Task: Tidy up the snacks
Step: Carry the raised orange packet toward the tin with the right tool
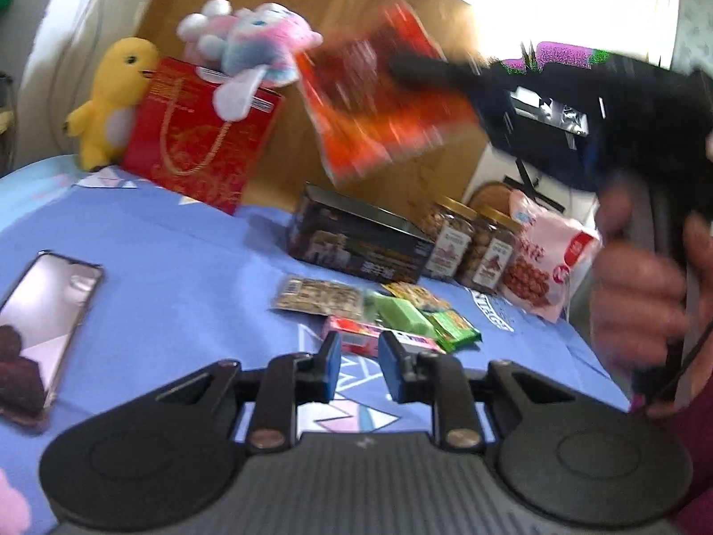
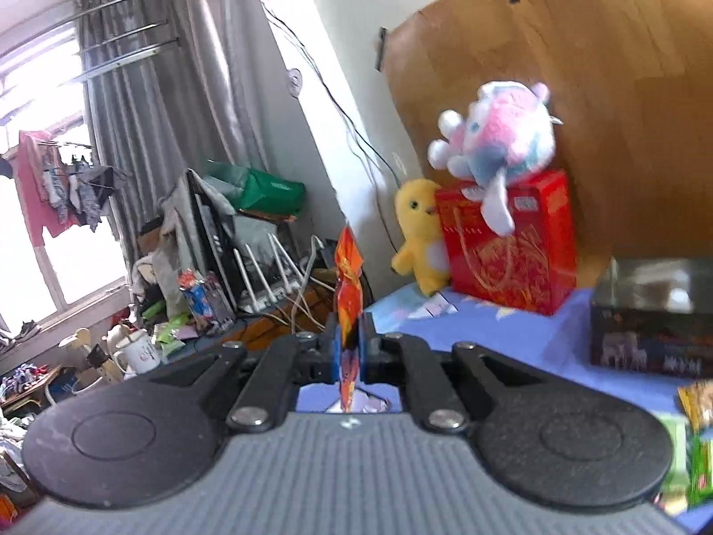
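Note:
My right gripper (image 2: 350, 347) is shut on an orange-red snack bag (image 2: 348, 285), seen edge-on between its blue pads. In the left wrist view the same bag (image 1: 379, 98) hangs blurred in the air above the table, held by the right gripper (image 1: 410, 67). My left gripper (image 1: 358, 356) is open and empty, low over the blue tablecloth (image 1: 187, 267), just short of a pile of small snack packets (image 1: 379, 312). Behind the pile stand a dark box (image 1: 356, 240), two nut jars (image 1: 468, 245) and a pink peanut bag (image 1: 543, 258).
A red gift bag (image 1: 200, 133) stands at the back with a pink-blue plush (image 1: 249, 40) on top and a yellow plush (image 1: 111, 98) beside it. A phone (image 1: 44, 312) lies at the left. A wooden board (image 2: 579, 67) leans behind. Clutter (image 2: 200, 290) lies beyond the table's left edge.

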### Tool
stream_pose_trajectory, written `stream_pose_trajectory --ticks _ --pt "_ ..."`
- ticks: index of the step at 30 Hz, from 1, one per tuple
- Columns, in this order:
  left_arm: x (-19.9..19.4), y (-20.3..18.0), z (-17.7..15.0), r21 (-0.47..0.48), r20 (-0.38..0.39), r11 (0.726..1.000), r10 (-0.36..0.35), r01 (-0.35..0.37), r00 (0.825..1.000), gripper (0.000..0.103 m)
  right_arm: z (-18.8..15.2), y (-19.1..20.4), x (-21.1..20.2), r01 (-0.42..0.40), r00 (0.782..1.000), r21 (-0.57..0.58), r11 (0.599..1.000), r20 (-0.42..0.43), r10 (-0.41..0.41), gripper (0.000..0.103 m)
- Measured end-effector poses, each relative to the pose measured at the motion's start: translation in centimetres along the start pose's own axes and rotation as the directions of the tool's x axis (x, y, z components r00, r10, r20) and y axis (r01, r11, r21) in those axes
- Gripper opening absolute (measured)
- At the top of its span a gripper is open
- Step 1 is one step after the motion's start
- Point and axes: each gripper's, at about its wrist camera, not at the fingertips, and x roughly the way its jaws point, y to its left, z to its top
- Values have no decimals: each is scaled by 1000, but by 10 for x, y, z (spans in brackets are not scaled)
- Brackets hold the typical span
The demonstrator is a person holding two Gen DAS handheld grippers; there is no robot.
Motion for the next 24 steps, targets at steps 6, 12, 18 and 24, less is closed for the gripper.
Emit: stream_pose_trajectory --ticks 6,12,18,24 --pt "-4 3 -6 -19 0 999 48 -48 999 20 26 38 33 -152 988 -97 984 -16 151 10" --pt "-15 27 -7 -78 9 992 99 -98 995 20 23 57 68 -202 979 -139 969 -57 196 10" --pt "-14 42 -10 -112 1 989 96 -96 995 20 16 55 83 -192 979 -129 973 -100 180 10" --pt "0 42 -4 -100 -22 991 84 -86 996 20 16 36 63 -153 987 -112 982 -68 146 10"
